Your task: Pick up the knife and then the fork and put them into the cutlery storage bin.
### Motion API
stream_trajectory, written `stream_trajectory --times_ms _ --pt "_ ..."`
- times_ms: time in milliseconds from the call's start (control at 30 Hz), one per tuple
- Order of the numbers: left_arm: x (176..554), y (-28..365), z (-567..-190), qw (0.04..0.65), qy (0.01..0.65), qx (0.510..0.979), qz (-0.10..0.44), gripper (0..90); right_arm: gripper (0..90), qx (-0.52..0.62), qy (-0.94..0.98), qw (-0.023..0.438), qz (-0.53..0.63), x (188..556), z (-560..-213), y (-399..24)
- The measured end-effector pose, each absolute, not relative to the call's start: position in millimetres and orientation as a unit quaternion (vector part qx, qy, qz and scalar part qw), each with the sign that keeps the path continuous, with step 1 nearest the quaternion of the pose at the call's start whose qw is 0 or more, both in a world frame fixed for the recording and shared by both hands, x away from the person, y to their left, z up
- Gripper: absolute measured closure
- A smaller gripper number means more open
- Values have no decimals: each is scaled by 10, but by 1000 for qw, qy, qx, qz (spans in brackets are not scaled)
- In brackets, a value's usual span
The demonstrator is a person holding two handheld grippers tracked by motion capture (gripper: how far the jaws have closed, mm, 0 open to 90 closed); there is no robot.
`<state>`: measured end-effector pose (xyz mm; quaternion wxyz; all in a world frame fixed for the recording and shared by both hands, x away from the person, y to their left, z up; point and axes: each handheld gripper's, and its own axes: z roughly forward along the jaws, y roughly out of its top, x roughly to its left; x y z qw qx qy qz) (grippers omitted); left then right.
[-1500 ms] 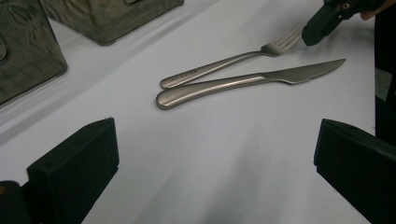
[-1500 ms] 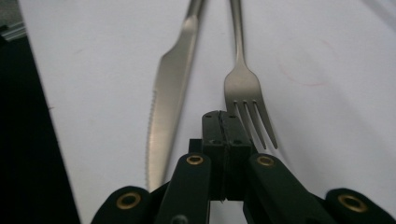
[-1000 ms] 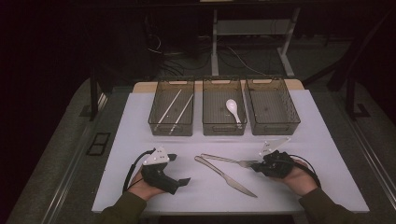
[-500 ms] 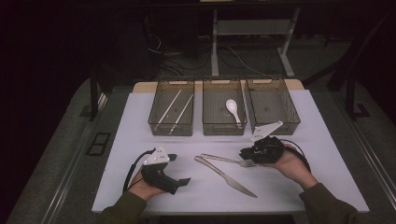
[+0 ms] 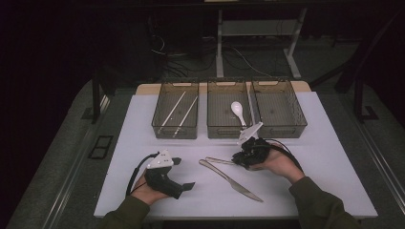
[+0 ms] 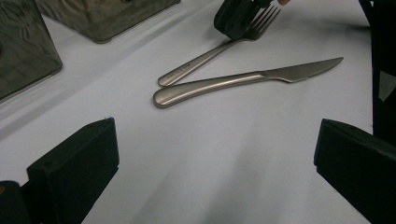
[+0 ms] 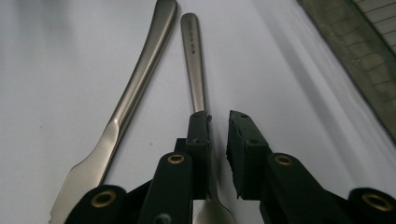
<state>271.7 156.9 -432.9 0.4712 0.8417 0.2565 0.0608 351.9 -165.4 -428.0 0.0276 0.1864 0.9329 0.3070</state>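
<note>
The right gripper sits low over the worktop, its fingers set narrow with a slim gap; the fork runs under that gap, its neck below the left finger, and the pads do not look pressed on it. In the left gripper view the right gripper covers the fork's head, the tines poking out past it. Ahead of the right fingers the handle stretches away over bare white surface; the knife lies just to their left, its handle end close beside the fork's handle end, the 2 apart; to their right a basket wall runs close by.

The left gripper rests on the near part of the worktop, its fingers wide with nothing between them; ahead of them open white surface reaches to the knife and fork; the near worktop edge lies just behind the hand.

The fork is matte grey metal with a long slim handle bearing small print; the knife matches, with a serrated blade.

3 wire baskets stand side by side beyond both grippers; the left 1 holds 2 chopsticks, the middle 1 a white spoon. The room around is dark, with cables and table legs behind.
</note>
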Motion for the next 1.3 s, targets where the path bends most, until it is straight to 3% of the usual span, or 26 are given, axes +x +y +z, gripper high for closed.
stream_trajectory --times_ms 1300 --pt "2715 1568 -4328 471 255 842 62 0 842 161 946 42 278 3443 -4298 -1620"
